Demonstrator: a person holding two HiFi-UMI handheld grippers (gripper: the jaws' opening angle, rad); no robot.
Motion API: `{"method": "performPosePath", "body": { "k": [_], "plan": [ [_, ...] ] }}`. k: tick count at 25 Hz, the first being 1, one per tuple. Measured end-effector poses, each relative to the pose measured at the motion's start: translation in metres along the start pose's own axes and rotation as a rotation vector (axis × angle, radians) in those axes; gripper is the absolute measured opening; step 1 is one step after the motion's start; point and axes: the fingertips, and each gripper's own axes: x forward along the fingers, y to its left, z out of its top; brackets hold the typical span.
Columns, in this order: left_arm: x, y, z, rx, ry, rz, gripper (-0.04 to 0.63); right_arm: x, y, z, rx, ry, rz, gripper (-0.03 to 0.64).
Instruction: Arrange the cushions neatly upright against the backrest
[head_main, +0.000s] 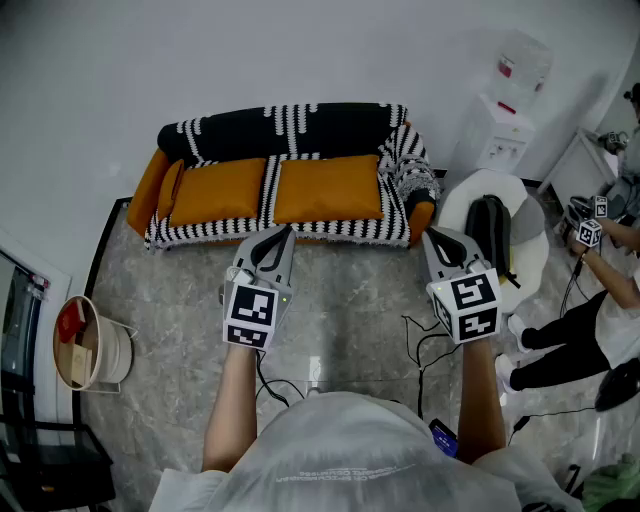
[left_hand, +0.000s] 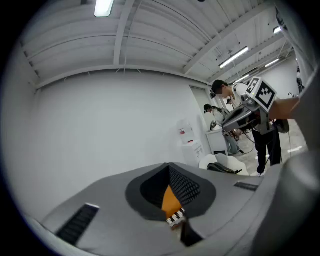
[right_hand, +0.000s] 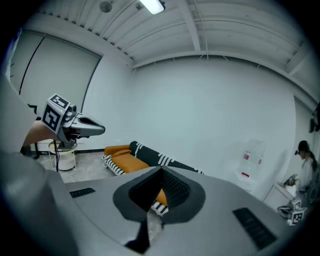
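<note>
Sofa (head_main: 146, 190) stands at the far wall. Left orange cushion (head_main: 215, 190) and right orange cushion (head_main: 328, 187) lie flat on its seat (side by side), below a black, white-striped bolster (head_main: 290, 128) along the backrest. Left claw (head_main: 283, 232) and right claw (head_main: 432, 238), nearer, are closed and empty.

The left gripper (left_hand: 176, 221) faces a white wall, jaws closed together, with a sliver of orange fabric (left_hand: 170, 199) and black-and-white striped cloth (left_hand: 176, 216) showing through their notch. At right, the right gripper (left_hand: 226, 123) is held up near a standing person (left_hand: 263, 147). A water dispenser (left_hand: 189, 140) and white chair (left_hand: 217, 161) stand farther off.
</note>
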Motion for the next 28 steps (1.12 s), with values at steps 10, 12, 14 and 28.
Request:
{"method": "performPosePath", "body": {
  "k": [10, 12, 14, 28],
  "plan": [
    [-0.002, -0.019, -0.008, -0.255, -0.007, -0.046, 0.014, -0.002, -0.003, -0.013, 0.087, -0.047, 0.139, 0.003],
    [-0.006, -0.020, -0.007, -0.247, 0.000, -0.036, 0.014, -0.003, -0.004, -0.013, 0.096, -0.076, 0.176, 0.003],
    [-0.008, -0.019, -0.002, -0.231, -0.007, -0.021, 0.014, -0.002, -0.008, -0.016, 0.105, -0.089, 0.195, 0.003],
    [0.061, 0.028, -0.040, -0.157, 0.025, -0.005, 0.014, 0.084, -0.028, -0.015, 0.122, -0.058, 0.175, 0.003]
  ]
}}
